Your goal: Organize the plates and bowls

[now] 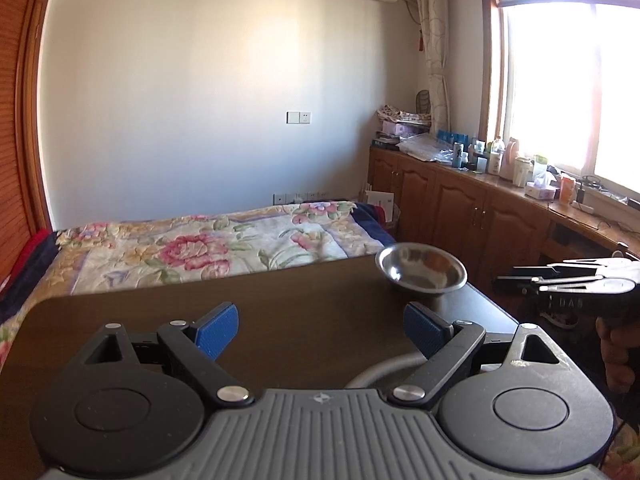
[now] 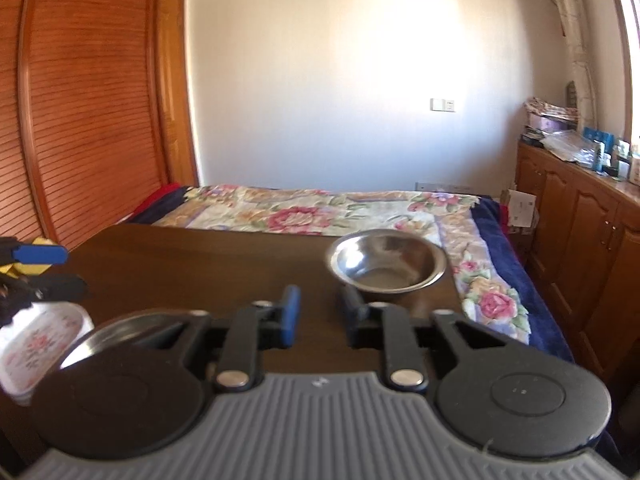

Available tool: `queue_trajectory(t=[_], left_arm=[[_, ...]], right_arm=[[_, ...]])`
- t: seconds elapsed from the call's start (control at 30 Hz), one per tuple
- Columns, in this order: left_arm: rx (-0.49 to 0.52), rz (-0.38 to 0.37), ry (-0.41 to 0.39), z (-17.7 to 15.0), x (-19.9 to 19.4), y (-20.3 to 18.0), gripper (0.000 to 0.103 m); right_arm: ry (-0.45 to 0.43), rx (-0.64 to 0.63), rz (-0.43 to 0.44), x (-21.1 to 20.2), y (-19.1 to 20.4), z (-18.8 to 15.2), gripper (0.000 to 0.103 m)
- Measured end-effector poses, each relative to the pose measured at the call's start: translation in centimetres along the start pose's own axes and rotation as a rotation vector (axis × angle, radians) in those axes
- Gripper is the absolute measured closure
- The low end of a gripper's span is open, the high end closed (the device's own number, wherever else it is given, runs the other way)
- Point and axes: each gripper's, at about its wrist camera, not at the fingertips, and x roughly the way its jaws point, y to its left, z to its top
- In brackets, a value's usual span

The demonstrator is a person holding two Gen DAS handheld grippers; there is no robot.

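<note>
Both grippers hold nothing: left gripper (image 1: 320,330) spread wide, right gripper (image 2: 320,312) parted near steel bowl (image 2: 386,266)

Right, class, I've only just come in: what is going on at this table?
A person holds a two-finger gripper in each hand over a dark table, sorting dishes. Neither gripper holds anything now. The left gripper stands wide open with nothing between its blue pads. The right gripper is partly open, just short of a steel bowl that sits upright near the table's far right edge. A steel plate and a flowered dish lie at the near left.
</note>
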Motion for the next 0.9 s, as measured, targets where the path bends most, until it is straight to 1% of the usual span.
queue_trajectory(t=[0.1, 0.17, 0.2, 0.27, 0.37, 0.73, 0.83, 0.9], left_arm=[[0.019, -0.01, 0.0, 1.3, 1.4, -0.2, 0.01], [0.03, -0.019, 0.006, 2.0, 2.5, -0.4, 0.01], [0.035, -0.023, 0.01, 2.3, 3.1, -0.5, 0.01], [0.046, -0.032, 0.022, 2.8, 4.4, -0.7, 0.01], [0.067, -0.035, 0.038, 3.4, 6.2, -1.2, 0.01], [0.085, -0.082, 0.116, 3.6, 12.7, -2.8, 0.011], [0.09, -0.096, 0.14, 3.6, 14.4, -3.3, 0.012], [0.091, -0.109, 0.157, 3.7, 15.4, -3.4, 0.017]], right_arm=[[0.012, 0.008, -0.007, 1.1, -1.3, 0.2, 0.068], [0.01, 0.002, -0.023, 1.8, -2.1, 0.4, 0.061], [0.009, 0.003, -0.027, 2.1, -2.5, 0.5, 0.06], [0.005, 0.009, -0.038, 2.7, -3.4, 0.7, 0.051], [-0.002, 0.011, -0.052, 3.7, -4.5, 1.0, 0.047], [0.024, 0.038, -0.044, 7.3, -7.9, 0.9, 0.046], [0.035, 0.049, -0.038, 8.2, -8.7, 0.8, 0.046], [0.043, 0.054, -0.033, 8.6, -8.9, 0.7, 0.046]])
